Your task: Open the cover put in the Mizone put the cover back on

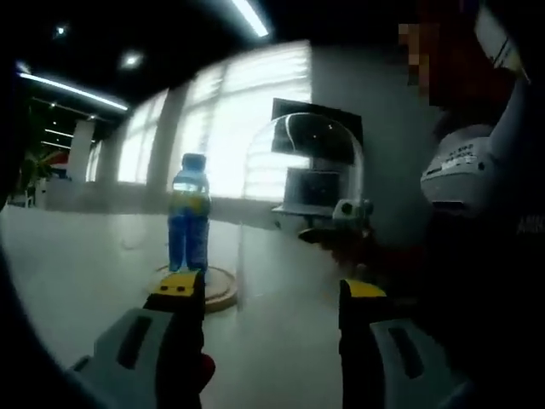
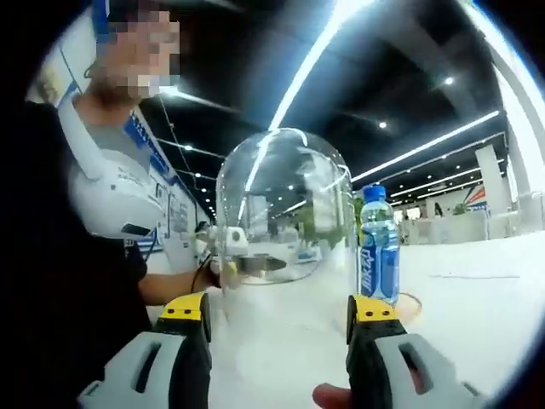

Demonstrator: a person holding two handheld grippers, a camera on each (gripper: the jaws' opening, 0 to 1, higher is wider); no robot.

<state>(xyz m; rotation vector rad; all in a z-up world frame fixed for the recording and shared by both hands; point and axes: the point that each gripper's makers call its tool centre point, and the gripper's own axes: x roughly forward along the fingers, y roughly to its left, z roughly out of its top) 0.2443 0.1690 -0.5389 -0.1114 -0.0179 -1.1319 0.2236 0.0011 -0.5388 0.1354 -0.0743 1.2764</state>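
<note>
A blue Mizone bottle (image 1: 187,223) (image 2: 378,247) stands upright on a round wooden base (image 1: 220,290) (image 2: 412,301). The clear glass dome cover (image 1: 302,204) (image 2: 283,209) is off the base, just beside it. My left gripper (image 1: 272,298) is open and empty, a short way back from the bottle and base. My right gripper (image 2: 279,317) is open, its jaws spread wide on either side of the dome's lower part; I cannot tell if they touch the glass. Through the dome, each view shows the other gripper (image 1: 341,220) (image 2: 228,243).
The white tabletop (image 1: 94,264) (image 2: 477,315) spreads around the base. A person in a white and dark top (image 1: 477,170) (image 2: 111,196) is close by the dome. Bright windows (image 1: 247,119) lie far behind.
</note>
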